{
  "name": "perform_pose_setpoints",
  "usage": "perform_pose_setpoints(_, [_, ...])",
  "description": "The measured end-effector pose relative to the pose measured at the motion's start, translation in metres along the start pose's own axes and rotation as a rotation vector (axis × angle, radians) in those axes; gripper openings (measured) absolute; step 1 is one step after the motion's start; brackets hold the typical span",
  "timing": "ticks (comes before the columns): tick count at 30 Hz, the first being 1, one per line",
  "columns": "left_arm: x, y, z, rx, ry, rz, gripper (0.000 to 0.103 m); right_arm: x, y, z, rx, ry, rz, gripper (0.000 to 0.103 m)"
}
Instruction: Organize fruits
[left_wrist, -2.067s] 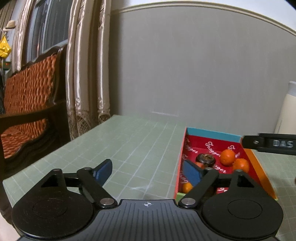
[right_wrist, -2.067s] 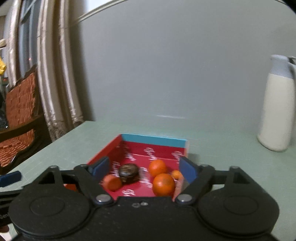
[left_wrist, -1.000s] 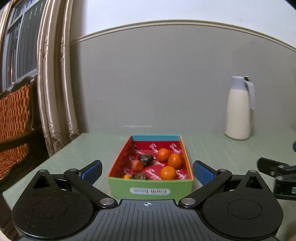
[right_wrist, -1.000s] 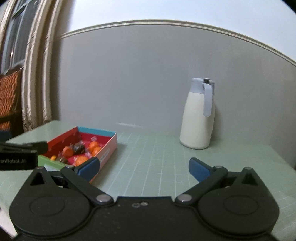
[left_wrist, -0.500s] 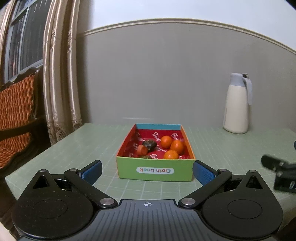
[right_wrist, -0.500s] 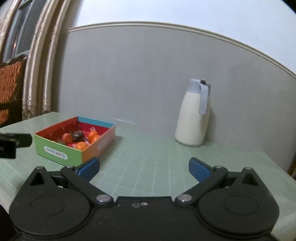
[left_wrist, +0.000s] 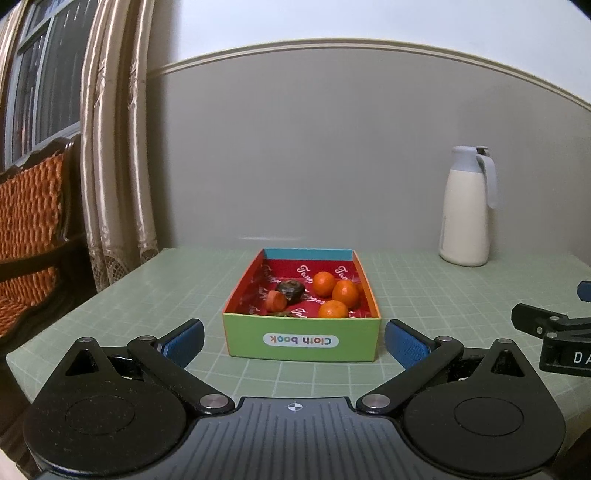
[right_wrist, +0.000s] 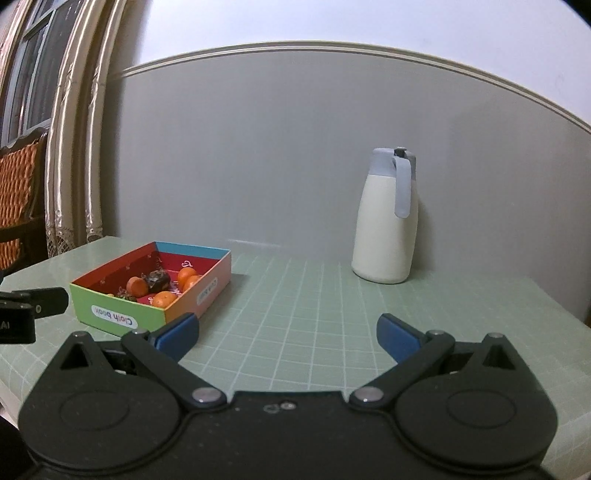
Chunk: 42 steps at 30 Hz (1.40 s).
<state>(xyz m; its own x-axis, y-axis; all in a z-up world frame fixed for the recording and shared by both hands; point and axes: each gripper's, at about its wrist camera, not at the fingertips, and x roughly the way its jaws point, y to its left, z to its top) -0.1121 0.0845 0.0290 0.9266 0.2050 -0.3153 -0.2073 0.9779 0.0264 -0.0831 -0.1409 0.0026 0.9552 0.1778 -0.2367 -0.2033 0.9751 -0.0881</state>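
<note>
Both grippers, left gripper (left_wrist: 294, 341) and right gripper (right_wrist: 287, 336), are spread empty; careless reaching could tip the light box (left_wrist: 301, 341), spilling oranges (left_wrist: 332, 309).

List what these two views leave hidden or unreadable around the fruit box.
- Box: the near wall hides the floor and the green-leafed item behind it, left view.
- Dark fruit: too small to identify, either view.
- Right tool: cut off by the left view's edge.
</note>
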Motion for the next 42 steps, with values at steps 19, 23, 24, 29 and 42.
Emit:
perform_pose_setpoints(19, [0.0016, 0.0041, -0.0008, -0.017, 0.008, -0.011, 0.103, -0.0001, -0.0001, 0.0006, -0.006, 0.002, 0.005, 0.103])
perform_pose_setpoints(23, [0.0019, 0.0033, -0.0009, -0.015, 0.006, -0.009, 0.103, 0.0, 0.0002, 0.0008, -0.009, 0.0, 0.006, 0.103])
perform_pose_setpoints(24, [0.002, 0.0029, -0.0009, -0.014, 0.006, -0.011, 0.103, -0.0002, 0.0006, 0.0008, -0.009, -0.001, 0.006, 0.103])
perform_pose_setpoints(29, [0.0019, 0.0012, -0.0007, -0.011, 0.005, -0.01, 0.103, -0.0006, 0.0017, 0.001, -0.009, -0.001, 0.005, 0.103])
perform_pose_setpoints(42, [0.0014, -0.0005, -0.0004, -0.014, 0.003, -0.009, 0.103, -0.0011, 0.0024, 0.0004, -0.009, -0.004, 0.004, 0.103])
